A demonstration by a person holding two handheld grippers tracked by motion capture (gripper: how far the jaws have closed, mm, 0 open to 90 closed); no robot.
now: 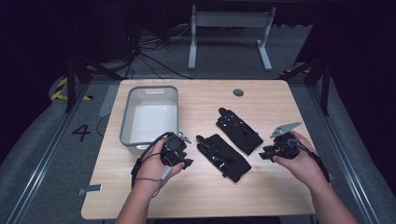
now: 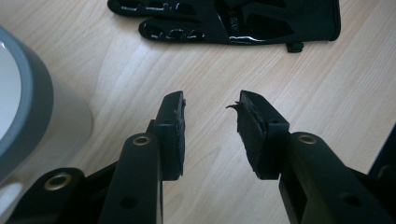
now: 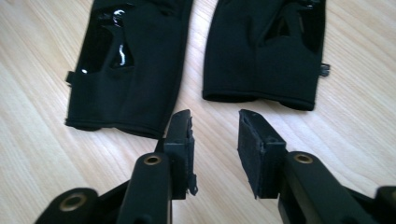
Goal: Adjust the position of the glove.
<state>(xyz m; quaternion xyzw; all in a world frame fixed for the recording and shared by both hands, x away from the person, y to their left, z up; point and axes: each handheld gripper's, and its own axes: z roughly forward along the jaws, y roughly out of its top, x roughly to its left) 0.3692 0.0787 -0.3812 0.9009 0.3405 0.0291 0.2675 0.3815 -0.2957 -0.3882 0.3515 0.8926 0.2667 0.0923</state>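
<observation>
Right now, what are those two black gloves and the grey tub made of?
The gloves look like soft matte stretch fabric: the cuffs lie flat and limp. Glossy black patches on them glint like rubber or plastic, though which is unclear. The grey tub looks like smooth moulded plastic, with a rounded rim and a pale, even inside.

Two gloves (image 1: 231, 142) lie side by side mid-table (image 1: 261, 196), right of the bin (image 1: 126, 126).

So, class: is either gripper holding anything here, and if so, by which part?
Nothing is held. The left gripper and right gripper are both open over bare table, short of the two black gloves.
</observation>
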